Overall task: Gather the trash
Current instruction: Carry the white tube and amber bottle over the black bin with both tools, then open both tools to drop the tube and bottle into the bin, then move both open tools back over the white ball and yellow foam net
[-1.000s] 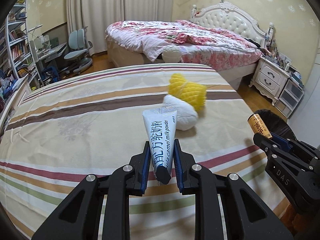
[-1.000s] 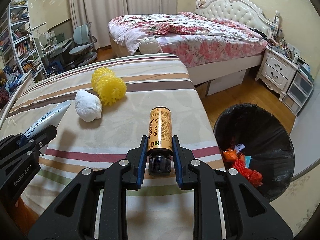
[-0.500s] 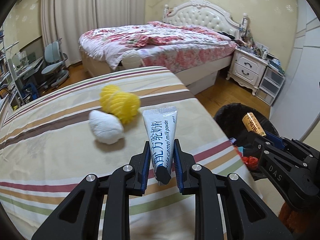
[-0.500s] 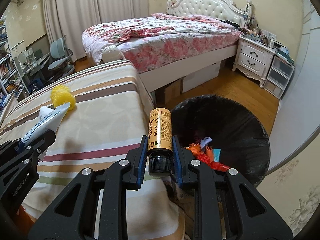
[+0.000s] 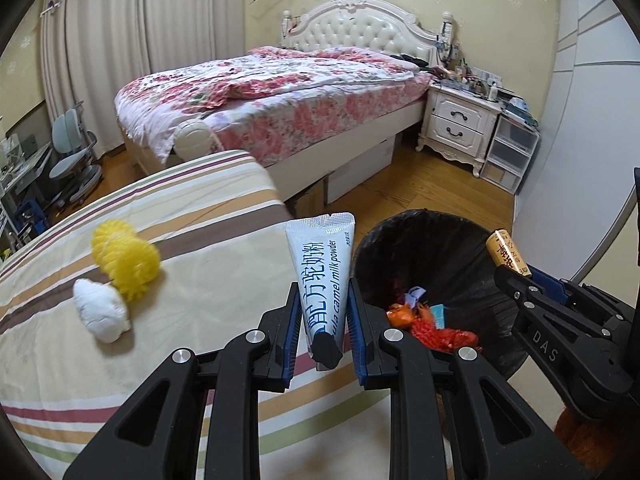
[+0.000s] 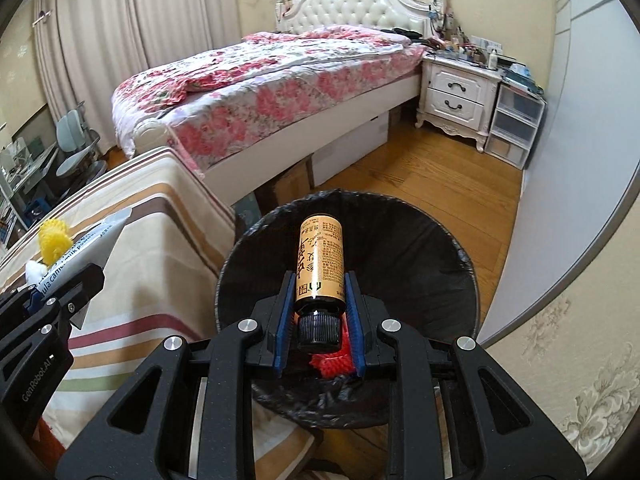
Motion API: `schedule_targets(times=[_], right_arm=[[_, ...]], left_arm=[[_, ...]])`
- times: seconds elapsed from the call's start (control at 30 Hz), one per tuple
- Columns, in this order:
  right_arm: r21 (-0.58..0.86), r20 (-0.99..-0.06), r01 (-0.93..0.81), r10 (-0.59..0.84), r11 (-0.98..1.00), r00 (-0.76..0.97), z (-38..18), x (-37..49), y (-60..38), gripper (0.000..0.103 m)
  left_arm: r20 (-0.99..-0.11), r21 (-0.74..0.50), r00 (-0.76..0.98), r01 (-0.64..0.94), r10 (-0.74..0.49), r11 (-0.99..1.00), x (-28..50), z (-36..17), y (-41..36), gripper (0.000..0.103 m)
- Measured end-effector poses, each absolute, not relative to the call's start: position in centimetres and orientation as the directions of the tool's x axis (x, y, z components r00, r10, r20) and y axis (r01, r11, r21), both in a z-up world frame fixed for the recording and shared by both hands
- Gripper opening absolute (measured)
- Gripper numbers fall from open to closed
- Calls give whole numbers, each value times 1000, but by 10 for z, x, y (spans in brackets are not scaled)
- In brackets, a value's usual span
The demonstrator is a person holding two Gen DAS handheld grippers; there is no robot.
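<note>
My left gripper (image 5: 323, 312) is shut on a white and blue milk powder tube (image 5: 323, 276), black cap toward the camera, held over the striped bed's right edge beside the black-lined trash bin (image 5: 404, 232). My right gripper (image 6: 319, 300) is shut on a small tan bottle (image 6: 320, 264) with a black cap, held right above the bin (image 6: 400, 220). In the left wrist view the right gripper (image 5: 516, 276) and the bottle (image 5: 505, 253) show over the bin's far side. A yellow foam net (image 5: 126, 262) and a white wad (image 5: 102, 312) lie on the striped bedspread (image 5: 192, 240).
Orange and red scraps (image 5: 432, 326) lie in the bin. Behind it is wooden floor (image 6: 420, 176), a floral bed (image 6: 280, 80), a white nightstand (image 6: 456, 96) and plastic drawers (image 6: 516, 124). A pale wall panel (image 6: 560, 160) curves along the right.
Both grippers have swung to the right from over the striped bed toward the trash bin, each keeping its item. The bottle now hangs over the bin's opening.
</note>
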State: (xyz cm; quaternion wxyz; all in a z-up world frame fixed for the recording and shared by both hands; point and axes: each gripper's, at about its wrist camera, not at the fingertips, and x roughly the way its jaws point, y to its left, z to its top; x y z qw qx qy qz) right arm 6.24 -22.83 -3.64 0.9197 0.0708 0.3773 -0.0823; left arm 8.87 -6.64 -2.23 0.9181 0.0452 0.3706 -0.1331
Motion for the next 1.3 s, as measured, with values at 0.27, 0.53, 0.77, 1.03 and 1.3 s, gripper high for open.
schedule_targets(times=[0.27,0.53,0.77,1.03,1.3], right_arm=[[87,-704,247,-115,965,701,-40,66,-256,23],[105,-718,283,-124,953,685,-49,73,-277,23],[107,-729,304,-133,946,671,-59,78,-286,23],[105,-727,336,-158,936,669,-65,77,-294,45],[101,-726,360,-179,927,664,-65,74,-298,54]], left_arm=[[-700,-6,677,312,-227,950,106,-28,-102,23],[-716,23,665,330,-215,944,120,-40,-127,23],[-729,33,650,343,-212,939,127,-48,-143,23],[-755,27,623,344,-206,939,131,-57,-149,43],[-742,23,641,319,-198,948,128,-52,-144,71]])
